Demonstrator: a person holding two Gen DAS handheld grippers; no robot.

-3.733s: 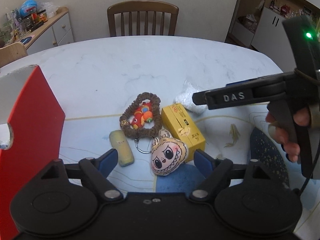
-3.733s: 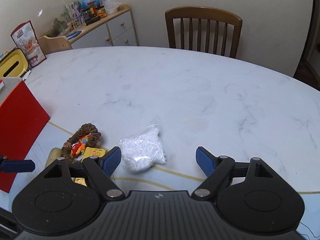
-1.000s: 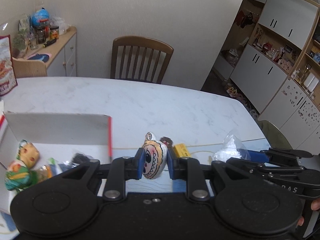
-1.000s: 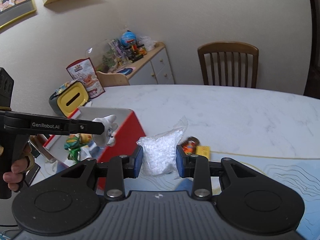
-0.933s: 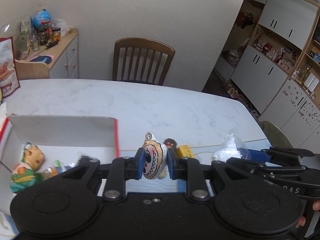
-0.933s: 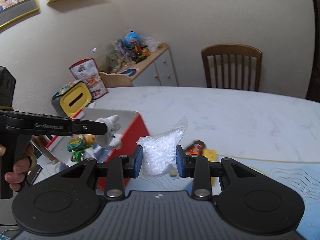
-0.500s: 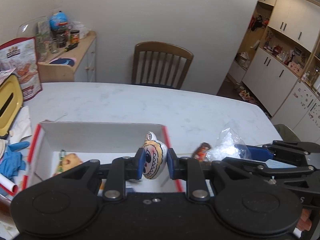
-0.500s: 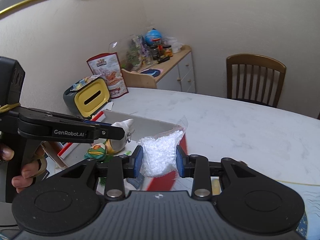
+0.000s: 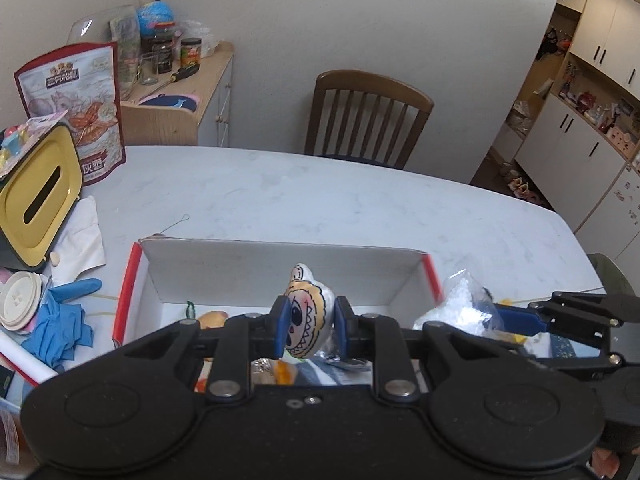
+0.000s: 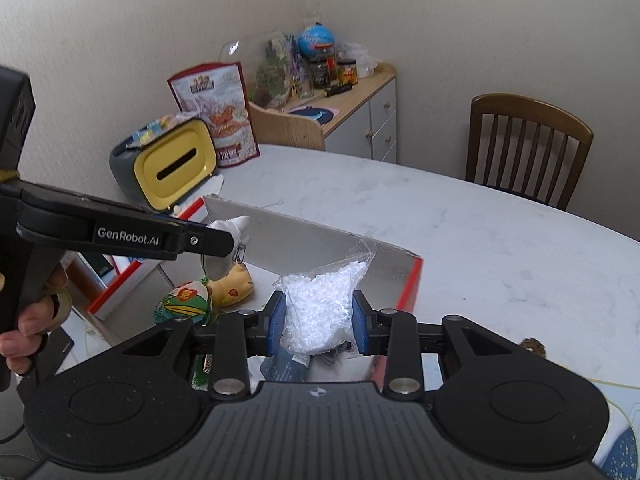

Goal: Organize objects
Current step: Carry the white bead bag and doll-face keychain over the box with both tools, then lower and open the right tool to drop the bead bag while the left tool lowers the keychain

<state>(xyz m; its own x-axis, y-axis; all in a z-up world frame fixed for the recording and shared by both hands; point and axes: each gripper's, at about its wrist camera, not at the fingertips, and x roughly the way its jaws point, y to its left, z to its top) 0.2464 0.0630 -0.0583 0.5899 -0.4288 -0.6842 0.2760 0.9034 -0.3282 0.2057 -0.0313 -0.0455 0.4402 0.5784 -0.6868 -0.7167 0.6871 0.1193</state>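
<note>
Toys, a yellow plush (image 10: 234, 286) and a green one (image 10: 186, 300), lie in the red box (image 9: 134, 270), over which my left tongs (image 9: 308, 326) clamp a toothy-faced doll (image 9: 306, 324) and my right tongs (image 10: 318, 318) a bag of white beads (image 10: 320, 308).

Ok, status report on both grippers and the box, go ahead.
Left gripper shut on plush face charm, over red box. Right gripper shut on bag of white pellets, above box. Toys already inside; drop path open.

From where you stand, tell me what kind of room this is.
Most likely a home dining room: a marble-look dining table, a wooden chair pushed up to it, and white storage cabinets along the wall.
</note>
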